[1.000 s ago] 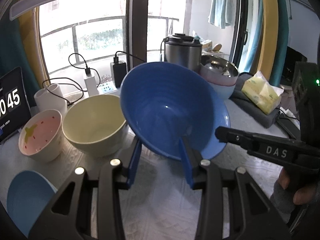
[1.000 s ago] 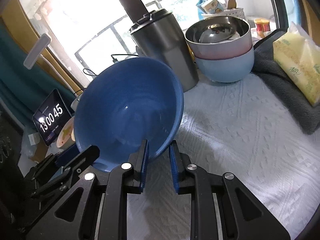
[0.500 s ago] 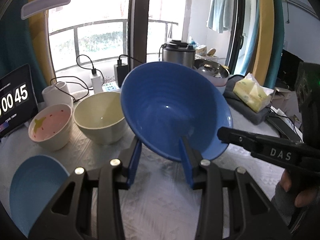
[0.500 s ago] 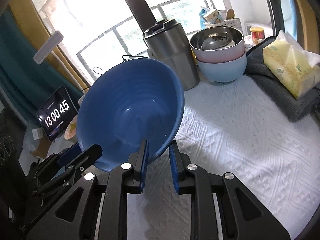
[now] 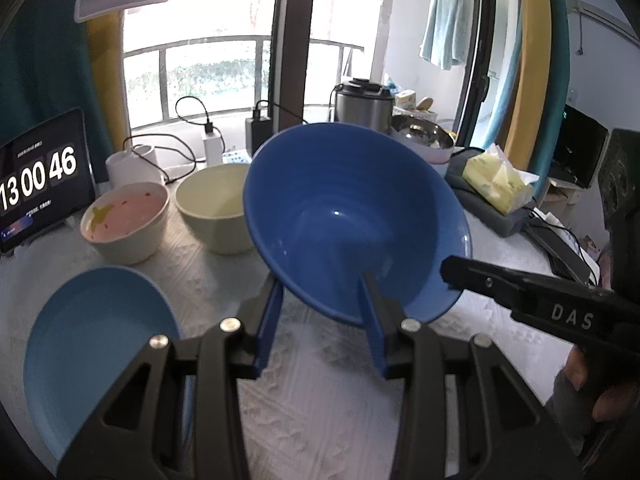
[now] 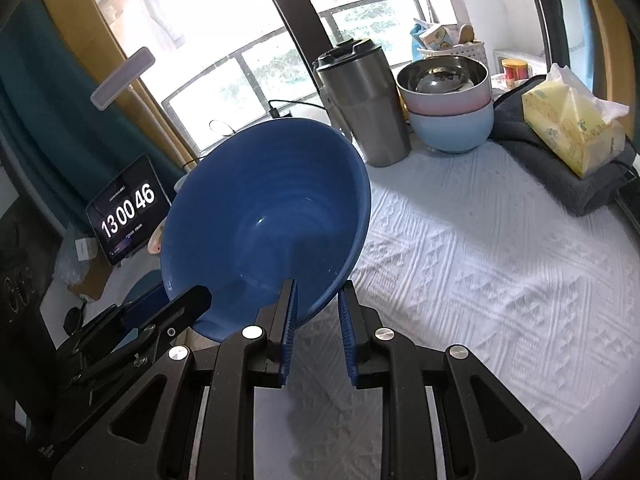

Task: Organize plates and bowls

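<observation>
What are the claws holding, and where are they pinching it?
Both claws, left and right, pinch the big blue bowl by its near rim, tilted above the table.

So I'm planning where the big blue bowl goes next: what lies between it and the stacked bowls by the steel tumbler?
In the right wrist view, only bare white tablecloth lies between the blue bowl and the stacked bowls; the steel tumbler stands just left of them.

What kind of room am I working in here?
Probably a lived-in home, at a table by a balcony window: a towel hangs outside, chargers sit on the sill, and a tissue pack lies beside stacked bowls.
</observation>
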`<state>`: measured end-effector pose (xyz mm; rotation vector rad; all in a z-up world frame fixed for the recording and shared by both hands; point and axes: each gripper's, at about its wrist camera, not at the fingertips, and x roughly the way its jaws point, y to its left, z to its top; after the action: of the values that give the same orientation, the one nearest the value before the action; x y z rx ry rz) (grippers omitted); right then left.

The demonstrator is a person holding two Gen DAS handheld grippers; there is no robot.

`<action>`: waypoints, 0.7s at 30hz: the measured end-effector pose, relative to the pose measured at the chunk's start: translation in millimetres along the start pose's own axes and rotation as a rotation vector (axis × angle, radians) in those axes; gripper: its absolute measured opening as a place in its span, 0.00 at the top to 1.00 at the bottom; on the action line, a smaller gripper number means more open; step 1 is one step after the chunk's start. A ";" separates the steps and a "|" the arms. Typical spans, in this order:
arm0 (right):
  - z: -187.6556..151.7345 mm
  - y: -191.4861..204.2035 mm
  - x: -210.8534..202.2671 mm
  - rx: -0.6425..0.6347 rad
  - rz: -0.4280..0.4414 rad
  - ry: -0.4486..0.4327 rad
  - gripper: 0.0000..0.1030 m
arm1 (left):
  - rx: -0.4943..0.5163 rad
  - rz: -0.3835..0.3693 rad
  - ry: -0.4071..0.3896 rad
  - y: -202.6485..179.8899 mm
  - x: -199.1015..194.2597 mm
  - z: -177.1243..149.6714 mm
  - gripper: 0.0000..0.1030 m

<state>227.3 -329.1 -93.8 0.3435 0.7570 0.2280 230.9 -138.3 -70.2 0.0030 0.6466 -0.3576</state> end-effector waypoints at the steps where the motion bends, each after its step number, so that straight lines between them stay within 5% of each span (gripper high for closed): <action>1: -2.0 1.8 -0.9 -0.001 0.001 0.002 0.78 | -0.003 0.001 0.002 1.3 -1.4 -1.9 0.62; 21: -34.0 30.3 -18.9 -0.028 -0.001 0.025 0.78 | -0.037 0.010 0.013 15.8 -33.6 -29.2 0.62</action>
<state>187.7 -299.8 -93.2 0.3143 0.7780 0.2420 194.0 -109.3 -75.4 -0.0268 0.6658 -0.3365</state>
